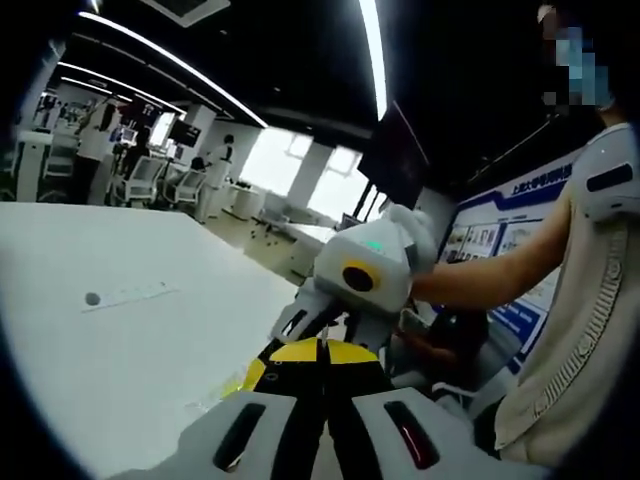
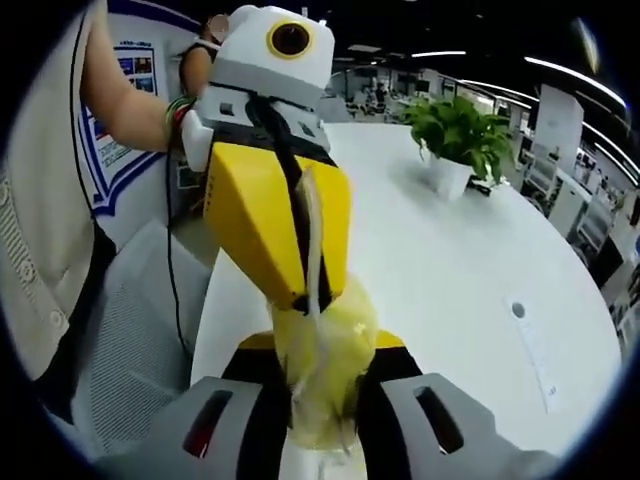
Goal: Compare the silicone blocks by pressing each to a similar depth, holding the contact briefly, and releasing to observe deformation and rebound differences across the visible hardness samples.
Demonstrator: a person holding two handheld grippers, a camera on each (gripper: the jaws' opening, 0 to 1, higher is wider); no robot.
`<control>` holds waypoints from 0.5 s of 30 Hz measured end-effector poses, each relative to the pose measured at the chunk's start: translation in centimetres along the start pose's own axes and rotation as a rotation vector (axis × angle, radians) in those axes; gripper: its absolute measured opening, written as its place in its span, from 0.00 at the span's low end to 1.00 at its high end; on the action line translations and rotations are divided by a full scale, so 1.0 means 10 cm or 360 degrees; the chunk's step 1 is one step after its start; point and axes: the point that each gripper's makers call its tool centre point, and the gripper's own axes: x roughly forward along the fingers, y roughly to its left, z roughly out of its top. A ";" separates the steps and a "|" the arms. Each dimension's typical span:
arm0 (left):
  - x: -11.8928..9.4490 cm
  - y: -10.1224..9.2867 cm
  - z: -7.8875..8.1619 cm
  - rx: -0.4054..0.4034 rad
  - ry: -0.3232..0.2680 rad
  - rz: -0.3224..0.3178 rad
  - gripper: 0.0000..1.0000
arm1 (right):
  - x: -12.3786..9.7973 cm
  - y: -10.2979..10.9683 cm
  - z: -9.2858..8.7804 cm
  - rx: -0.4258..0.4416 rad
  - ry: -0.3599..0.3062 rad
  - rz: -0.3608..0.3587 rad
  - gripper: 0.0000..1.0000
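A soft, pale yellow, translucent silicone piece (image 2: 325,345) hangs in the air between my two grippers, above the edge of the white table (image 2: 450,250). In the right gripper view, my right gripper (image 2: 318,350) is shut on its lower part. My left gripper (image 2: 310,292) comes down from above, its yellow jaws shut on a thin upper strip of the piece. In the left gripper view, my left gripper (image 1: 320,352) has its jaws together, and my right gripper (image 1: 312,325) meets it tip to tip. A corner of the silicone piece (image 1: 236,385) shows beside the left jaw.
A potted green plant (image 2: 458,135) stands far out on the table. A small round cable hole (image 2: 517,310) sits in the tabletop, also visible as a hole (image 1: 92,298) in the left gripper view. A person in a beige top (image 1: 580,330) holds the grippers. A mesh chair (image 2: 130,340) is below.
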 end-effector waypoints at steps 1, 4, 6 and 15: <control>0.00 -0.01 -0.01 -0.0018 0.0011 -0.0006 0.00 | 0.00 0.00 0.00 -0.0002 0.0005 -0.0004 0.23; -0.01 0.01 -0.01 -0.0037 0.0001 -0.0002 0.00 | 0.01 0.00 0.02 -0.0013 -0.0021 -0.0014 0.27; -0.01 0.01 -0.01 -0.0042 -0.0002 0.0007 0.00 | 0.00 -0.02 0.06 -0.0025 -0.0043 -0.0033 0.31; -0.01 0.03 -0.05 -0.0084 0.0000 0.0018 0.00 | -0.04 -0.08 0.14 -0.0072 -0.0098 -0.0120 0.48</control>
